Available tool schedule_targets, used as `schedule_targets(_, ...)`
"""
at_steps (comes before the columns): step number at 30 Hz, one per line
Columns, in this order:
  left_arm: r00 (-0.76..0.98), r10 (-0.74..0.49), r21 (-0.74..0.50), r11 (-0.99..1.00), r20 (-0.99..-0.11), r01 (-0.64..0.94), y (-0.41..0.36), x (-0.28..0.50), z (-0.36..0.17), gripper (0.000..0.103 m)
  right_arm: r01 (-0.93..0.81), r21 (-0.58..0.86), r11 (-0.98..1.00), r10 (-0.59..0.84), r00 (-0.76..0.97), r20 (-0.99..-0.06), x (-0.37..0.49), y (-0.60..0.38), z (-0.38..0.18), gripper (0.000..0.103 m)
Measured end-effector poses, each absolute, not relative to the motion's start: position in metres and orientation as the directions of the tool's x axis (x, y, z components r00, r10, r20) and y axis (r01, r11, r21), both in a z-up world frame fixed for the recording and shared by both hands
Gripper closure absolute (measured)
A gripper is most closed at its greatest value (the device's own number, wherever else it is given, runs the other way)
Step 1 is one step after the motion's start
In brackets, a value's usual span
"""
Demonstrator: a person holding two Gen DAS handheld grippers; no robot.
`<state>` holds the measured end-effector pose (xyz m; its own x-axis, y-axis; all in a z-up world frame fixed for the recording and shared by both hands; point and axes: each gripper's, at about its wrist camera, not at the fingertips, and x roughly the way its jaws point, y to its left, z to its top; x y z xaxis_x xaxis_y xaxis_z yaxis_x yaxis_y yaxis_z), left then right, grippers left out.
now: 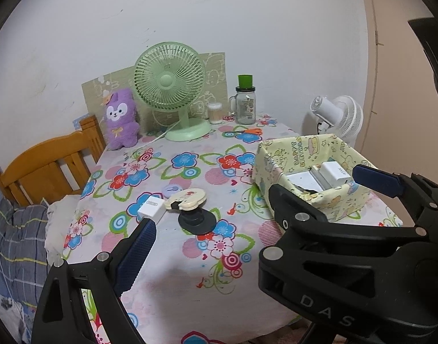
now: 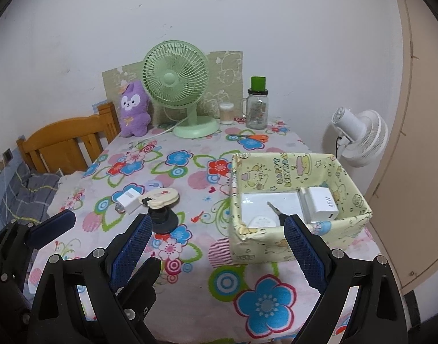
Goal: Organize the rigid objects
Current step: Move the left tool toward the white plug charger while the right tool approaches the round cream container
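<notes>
A white charger cube [image 1: 151,206] [image 2: 128,200] lies on the flowered tablecloth, touching a cream cartoon holder [image 1: 187,197] [image 2: 161,197] on a black disc base [image 1: 196,220]. A small lilac round piece [image 1: 171,190] sits just behind them. To the right stands a yellow patterned box [image 1: 305,149] [image 2: 276,169] that holds a white charger [image 2: 319,203], a flat white item and a small metal piece. My left gripper [image 1: 219,235] hangs open above the near table edge, short of the cube. My right gripper [image 2: 217,223] is open beside it, in front of the box. Neither holds anything.
At the back stand a green fan [image 1: 168,83], a purple plush [image 1: 121,117], a glass jar with a green lid [image 1: 245,103] and a swab tub. Orange scissors [image 1: 249,131] lie behind the box. A wooden chair [image 1: 47,160] is left, a white fan [image 2: 359,134] right.
</notes>
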<state>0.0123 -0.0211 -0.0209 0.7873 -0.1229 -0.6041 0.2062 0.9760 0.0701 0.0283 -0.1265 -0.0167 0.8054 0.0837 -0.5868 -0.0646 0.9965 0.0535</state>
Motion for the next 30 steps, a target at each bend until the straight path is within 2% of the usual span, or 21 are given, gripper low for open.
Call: schedule_targets(30,0.711,-0.095,-0.001,0.991,-0.697,0.131,0.044,0.060,-0.073,0.008,-0.157,0.022,0.987,0.133,0.746,-0.653,0.084,-0.061,-0.065,0.008)
